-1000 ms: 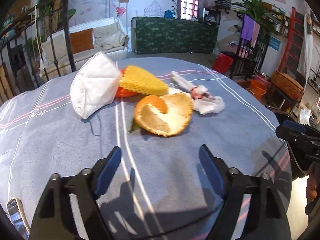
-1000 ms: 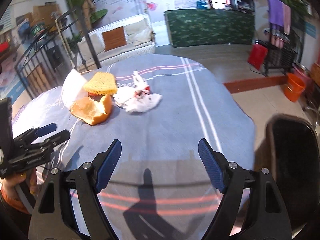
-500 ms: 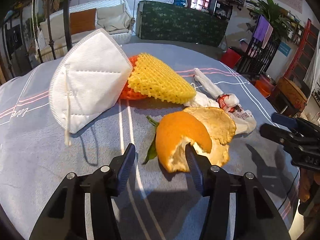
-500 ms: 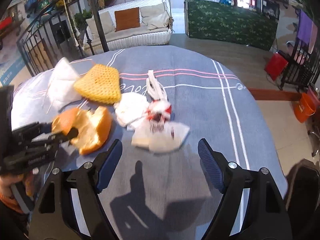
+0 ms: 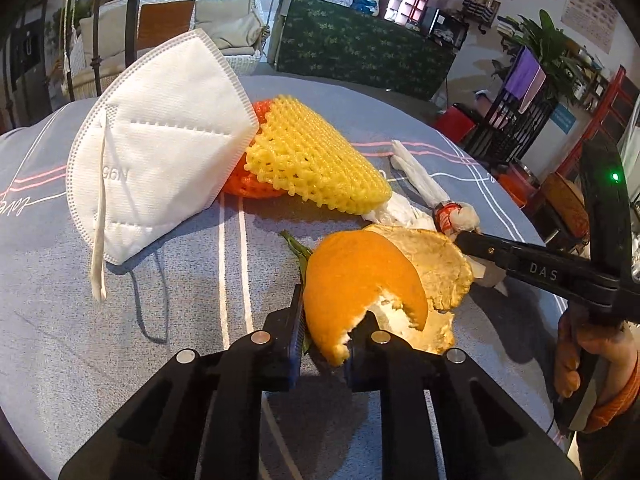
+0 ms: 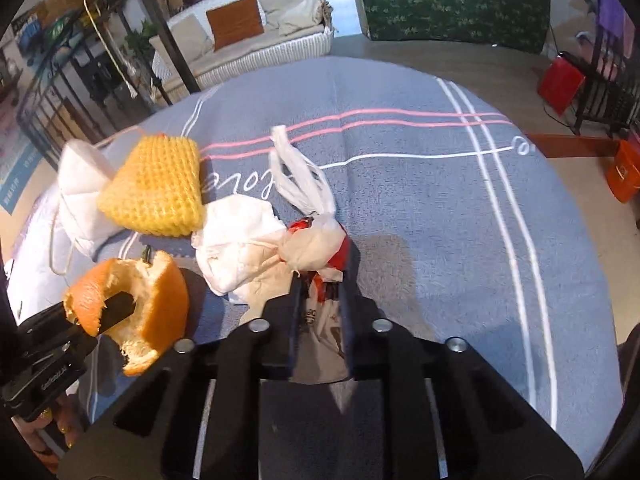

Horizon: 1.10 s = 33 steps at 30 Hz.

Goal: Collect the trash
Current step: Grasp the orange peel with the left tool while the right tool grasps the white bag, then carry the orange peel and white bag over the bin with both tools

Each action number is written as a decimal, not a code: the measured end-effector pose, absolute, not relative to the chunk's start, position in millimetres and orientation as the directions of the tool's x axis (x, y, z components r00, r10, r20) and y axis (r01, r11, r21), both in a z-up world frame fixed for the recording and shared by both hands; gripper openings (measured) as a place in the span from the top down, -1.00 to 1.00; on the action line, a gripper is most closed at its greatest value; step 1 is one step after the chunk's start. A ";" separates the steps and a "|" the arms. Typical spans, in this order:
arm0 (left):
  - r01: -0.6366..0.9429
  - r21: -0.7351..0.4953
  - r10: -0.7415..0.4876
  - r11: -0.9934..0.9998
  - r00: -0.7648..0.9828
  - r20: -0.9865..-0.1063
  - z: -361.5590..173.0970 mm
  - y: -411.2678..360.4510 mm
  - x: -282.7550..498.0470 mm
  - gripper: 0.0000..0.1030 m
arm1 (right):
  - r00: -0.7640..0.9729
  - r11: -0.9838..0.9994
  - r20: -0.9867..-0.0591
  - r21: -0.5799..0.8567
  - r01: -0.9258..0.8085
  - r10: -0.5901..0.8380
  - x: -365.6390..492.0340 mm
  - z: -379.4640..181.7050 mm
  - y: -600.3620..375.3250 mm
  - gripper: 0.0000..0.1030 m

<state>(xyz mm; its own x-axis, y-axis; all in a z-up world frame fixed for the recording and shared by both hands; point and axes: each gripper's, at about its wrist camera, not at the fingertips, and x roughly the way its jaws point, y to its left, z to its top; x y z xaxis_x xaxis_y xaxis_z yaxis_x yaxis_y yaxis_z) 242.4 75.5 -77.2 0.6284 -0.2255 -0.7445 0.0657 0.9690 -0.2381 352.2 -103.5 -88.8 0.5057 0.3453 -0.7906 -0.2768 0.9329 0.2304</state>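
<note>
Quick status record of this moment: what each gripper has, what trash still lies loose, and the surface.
left gripper: shut on orange peel
right gripper: shut on knotted plastic bag
loose trash: white face mask, yellow foam net lying over an orange foam net, crumpled tissue
surface: table under a grey striped cloth
bin: not identifiable in either view

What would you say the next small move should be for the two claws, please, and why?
Probably lift both straight up. The left claw is closed on the orange peel and the right claw on the knotted plastic bag, so both pieces look ready to leave the tablecloth.
</note>
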 end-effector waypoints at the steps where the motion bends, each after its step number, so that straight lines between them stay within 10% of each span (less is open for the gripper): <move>1: 0.061 -0.243 -0.226 0.968 0.635 -0.739 -75.3 75.2 240.7 0.74 | 0.520 0.934 -0.783 0.224 -0.278 0.342 347.1 -84.7 -105.6 0.72; 33: 0.237 -0.335 -0.397 0.912 0.722 -0.567 -17.4 -7.3 156.3 0.79 | 0.767 0.966 -0.592 0.220 -0.139 0.245 159.1 -24.4 -218.3 0.74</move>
